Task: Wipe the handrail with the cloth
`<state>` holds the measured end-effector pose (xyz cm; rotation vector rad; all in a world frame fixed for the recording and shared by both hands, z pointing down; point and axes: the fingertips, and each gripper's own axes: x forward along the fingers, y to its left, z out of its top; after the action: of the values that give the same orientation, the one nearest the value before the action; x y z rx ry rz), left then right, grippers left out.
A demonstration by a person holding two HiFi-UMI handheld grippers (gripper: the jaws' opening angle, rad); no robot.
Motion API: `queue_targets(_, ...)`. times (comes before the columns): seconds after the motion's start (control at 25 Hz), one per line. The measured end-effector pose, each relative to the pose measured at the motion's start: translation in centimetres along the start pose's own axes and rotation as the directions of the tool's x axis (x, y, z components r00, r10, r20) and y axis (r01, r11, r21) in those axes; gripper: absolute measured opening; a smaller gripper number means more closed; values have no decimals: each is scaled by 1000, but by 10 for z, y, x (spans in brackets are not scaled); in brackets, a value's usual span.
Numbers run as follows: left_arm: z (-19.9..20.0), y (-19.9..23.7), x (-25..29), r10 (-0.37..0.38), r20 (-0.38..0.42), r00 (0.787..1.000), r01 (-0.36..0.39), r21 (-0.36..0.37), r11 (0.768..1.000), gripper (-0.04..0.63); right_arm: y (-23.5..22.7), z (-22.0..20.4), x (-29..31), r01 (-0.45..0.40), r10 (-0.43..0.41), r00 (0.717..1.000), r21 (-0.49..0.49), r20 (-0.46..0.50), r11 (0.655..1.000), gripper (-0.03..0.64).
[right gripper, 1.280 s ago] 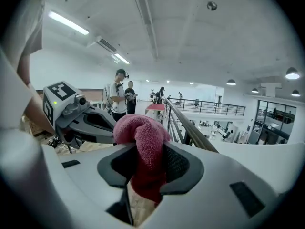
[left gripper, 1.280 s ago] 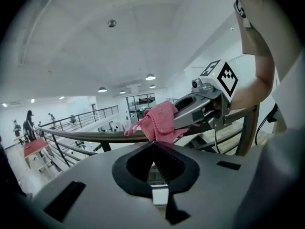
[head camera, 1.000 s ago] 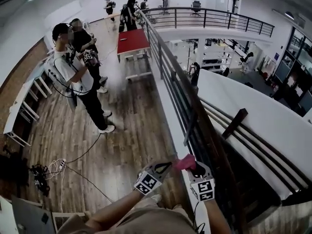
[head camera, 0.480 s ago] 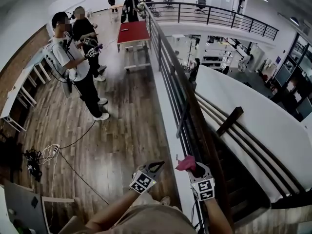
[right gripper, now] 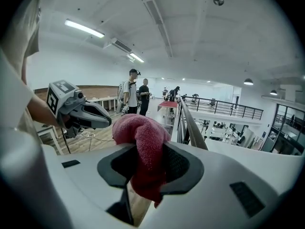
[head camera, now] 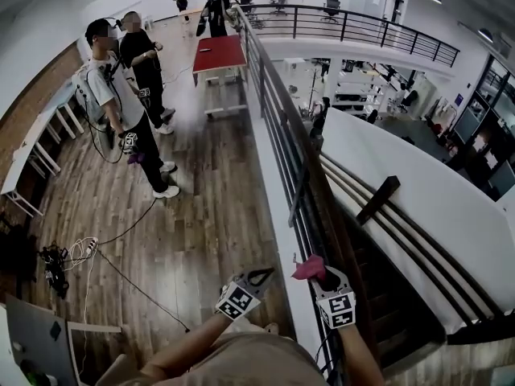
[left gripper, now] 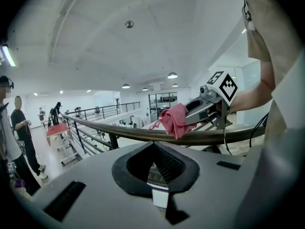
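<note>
The dark handrail (head camera: 299,139) runs lengthwise away from the person, its far end pointing toward the distant balcony. At its near end, the right tongs (head camera: 320,278) are clamped on a bunched pink cloth (head camera: 310,268) that lies against the rail's top. The left tongs (head camera: 268,273) are pressed together with nothing in them and hover just beside the rail, on the wooden-floor side.

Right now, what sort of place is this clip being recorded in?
Probably an indoor mezzanine of an office or lab: a long handrail edges a drop to a lower floor, with wood flooring and a red table on this level.
</note>
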<state>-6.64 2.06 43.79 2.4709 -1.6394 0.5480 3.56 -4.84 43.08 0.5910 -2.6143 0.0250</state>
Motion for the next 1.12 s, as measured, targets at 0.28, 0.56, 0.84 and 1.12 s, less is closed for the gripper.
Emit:
queue_targets(0.28, -6, 2, 5, -9, -12, 1000, 9, 15, 1000, 17, -1, -12, 4, -1, 1, 1000, 6, -5, 1000, 143)
queue_targets(0.56, -7, 2, 16, -25, -18, 1000, 25, 25, 999, 17, -11, -10, 2, 19, -19, 1000, 4, 5, 1000, 143)
queue_targets(0.84, 2, -2, 28, -47, -11, 999, 48, 42, 998, 17, -21, -9, -7, 46, -46, 999, 13, 14, 999, 143)
queue_targets(1.12, 8, -10, 29, -57, -8, 998, 57, 51, 997, 17, -23, -10, -20, 64, -64, 998, 21, 20, 998, 143)
